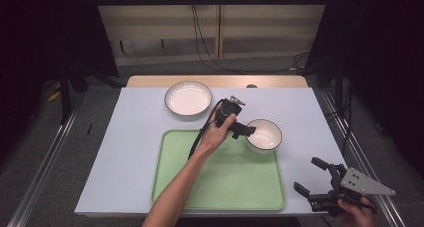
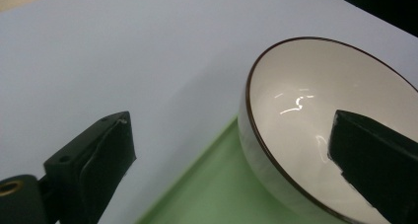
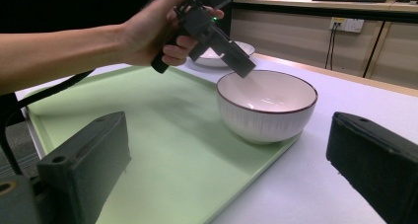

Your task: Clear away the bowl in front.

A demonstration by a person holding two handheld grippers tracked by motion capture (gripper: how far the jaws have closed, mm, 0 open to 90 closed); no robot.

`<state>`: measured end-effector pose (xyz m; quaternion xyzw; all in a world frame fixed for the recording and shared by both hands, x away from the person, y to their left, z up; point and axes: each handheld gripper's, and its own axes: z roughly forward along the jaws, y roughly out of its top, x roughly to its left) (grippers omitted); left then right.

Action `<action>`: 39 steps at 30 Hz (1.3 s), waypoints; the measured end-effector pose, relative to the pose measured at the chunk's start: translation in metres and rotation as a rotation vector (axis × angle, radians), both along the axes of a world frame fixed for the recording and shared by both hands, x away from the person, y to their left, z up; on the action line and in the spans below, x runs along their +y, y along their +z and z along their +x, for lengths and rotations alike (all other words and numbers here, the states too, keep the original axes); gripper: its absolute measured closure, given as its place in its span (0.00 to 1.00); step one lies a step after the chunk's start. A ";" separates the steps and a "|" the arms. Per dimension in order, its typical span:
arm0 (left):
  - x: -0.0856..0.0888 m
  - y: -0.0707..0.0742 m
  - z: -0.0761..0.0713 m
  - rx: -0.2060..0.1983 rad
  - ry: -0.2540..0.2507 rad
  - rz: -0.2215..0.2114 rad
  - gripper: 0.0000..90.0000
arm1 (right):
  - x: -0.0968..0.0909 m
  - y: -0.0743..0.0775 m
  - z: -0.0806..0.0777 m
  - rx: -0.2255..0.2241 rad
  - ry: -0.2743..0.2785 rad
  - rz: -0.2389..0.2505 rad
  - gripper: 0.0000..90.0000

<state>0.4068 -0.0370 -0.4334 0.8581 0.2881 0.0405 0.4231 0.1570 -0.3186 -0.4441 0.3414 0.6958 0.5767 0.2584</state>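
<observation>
Your table (image 1: 130, 152), covered in pale lavender, carries everything. The green tray (image 1: 220, 182) lies on its near half, toward 6 o'clock from the table centre. A wide shallow plate (image 1: 188, 98) sits on the bare cover beyond the tray's far left corner, at about 11 o'clock from the tray's middle, well apart from it. The white bowl (image 1: 265, 135) with a dark rim stands upright at the tray's far right corner, about 1 o'clock from the tray centre; in the right gripper view it rests on the tray right at the raised edge (image 3: 268, 105). Your left gripper (image 1: 248, 130) hovers at the bowl's 9 o'clock rim, jaws released and spread wide: in the left gripper view one jaw hangs over the bowl's inside, the other outside over the cover, neither pressing on the wall. Your right gripper (image 1: 314, 176) waits at the table's near right corner, 4 o'clock from the tray, jaws parted and holding nothing.
</observation>
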 end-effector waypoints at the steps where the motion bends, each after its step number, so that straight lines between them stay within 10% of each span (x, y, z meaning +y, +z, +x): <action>1: 0.000 0.000 0.000 0.000 0.000 0.000 0.05 | 0.000 0.000 0.000 0.000 0.000 0.000 0.03; 25: 0.091 0.040 -0.043 -0.096 0.173 -0.106 0.03 | 0.001 0.000 0.001 -0.003 -0.009 -0.014 0.03; 39: 0.131 0.043 -0.076 -0.202 0.214 -0.053 0.03 | 0.003 0.000 0.002 0.002 -0.011 -0.018 0.03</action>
